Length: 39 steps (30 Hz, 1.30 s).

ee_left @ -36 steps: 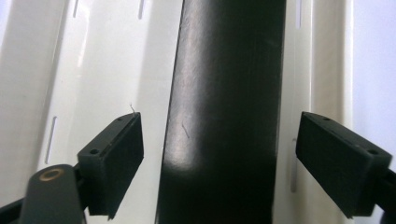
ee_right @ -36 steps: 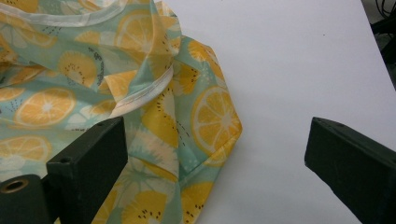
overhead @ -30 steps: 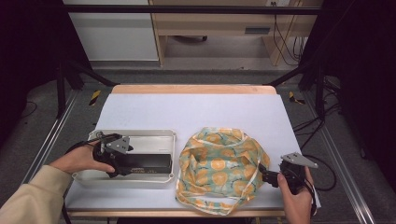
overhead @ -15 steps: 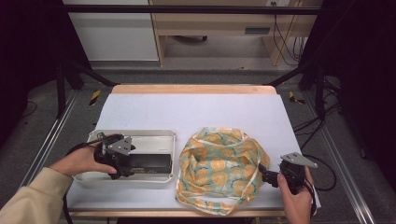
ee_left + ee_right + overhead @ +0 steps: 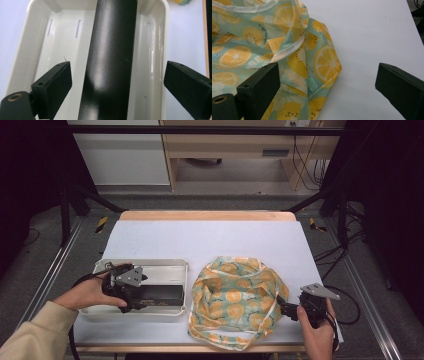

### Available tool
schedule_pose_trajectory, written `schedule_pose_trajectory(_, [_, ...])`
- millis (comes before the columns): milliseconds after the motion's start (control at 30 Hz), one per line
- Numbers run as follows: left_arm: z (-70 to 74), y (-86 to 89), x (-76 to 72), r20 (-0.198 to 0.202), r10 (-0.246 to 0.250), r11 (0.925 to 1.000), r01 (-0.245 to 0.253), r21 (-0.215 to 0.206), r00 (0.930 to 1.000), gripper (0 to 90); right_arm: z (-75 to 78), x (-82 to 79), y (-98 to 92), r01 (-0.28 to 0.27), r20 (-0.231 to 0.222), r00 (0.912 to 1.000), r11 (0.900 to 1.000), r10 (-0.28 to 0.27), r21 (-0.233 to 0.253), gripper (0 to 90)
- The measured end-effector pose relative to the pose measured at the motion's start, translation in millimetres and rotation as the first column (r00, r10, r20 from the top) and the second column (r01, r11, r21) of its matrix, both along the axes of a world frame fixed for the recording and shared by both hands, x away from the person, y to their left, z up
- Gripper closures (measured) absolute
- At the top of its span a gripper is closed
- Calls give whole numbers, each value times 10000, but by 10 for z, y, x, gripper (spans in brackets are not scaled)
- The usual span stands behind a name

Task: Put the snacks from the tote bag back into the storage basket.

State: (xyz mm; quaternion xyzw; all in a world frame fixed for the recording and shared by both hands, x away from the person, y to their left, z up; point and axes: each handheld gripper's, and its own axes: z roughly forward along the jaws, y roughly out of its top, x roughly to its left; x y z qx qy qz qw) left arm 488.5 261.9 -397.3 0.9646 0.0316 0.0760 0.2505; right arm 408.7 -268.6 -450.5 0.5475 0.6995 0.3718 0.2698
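Left tongs (image 5: pixel 117 92) astride tray's (image 5: pixel 27 45) black box (image 5: pixel 110 62)

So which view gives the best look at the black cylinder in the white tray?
The left gripper view: the black cylinder runs lengthwise down the white tray, between the left gripper's open fingers, not touched. The high view shows it small, partly behind that gripper. The right gripper view faces the fruit-print bag.

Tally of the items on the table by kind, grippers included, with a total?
White trays: 1
Black cylinders, lying in the tray: 1
Fruit-print cloth bags: 1
Handheld grippers: 2, the left gripper open around the cylinder, the right gripper open at the bag's edge
Total: 5
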Motion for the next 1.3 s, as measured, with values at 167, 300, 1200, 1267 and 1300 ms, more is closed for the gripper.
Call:
schedule_pose_trajectory(167, [54, -35, -29, 193, 196, 9997, -193, -143, 9996, 81, 1, -1, 2, -9, -10, 10000, 10000, 9, 10, 61])
schedule_pose_trajectory(300, [95, -67, -43, 255, 347, 9992, -342, -209, 9991, 78, 1, -1, 0, 9, 21, 10000, 10000, -9, -7, 60])
schedule_pose_trajectory(1200, [429, -357, -112, 221, 2911, 9425, -2827, -1782, 9565, 87, 11, -8, -3, 11, 33, 10000, 10000, -11, 93, 61])
schedule_pose_trajectory(1267, [433, -384, -86, 212, 3136, 9344, -3045, -1847, 9493, 90, 10, -6, -7, 6, 65, 10000, 10000, -7, 65, 60])
schedule_pose_trajectory(1300, [423, -404, -59, 233, 3262, 9312, -3170, -1800, 9450, 90, 9, -5, -8, 10, 69, 10000, 10000, -11, 55, 61])
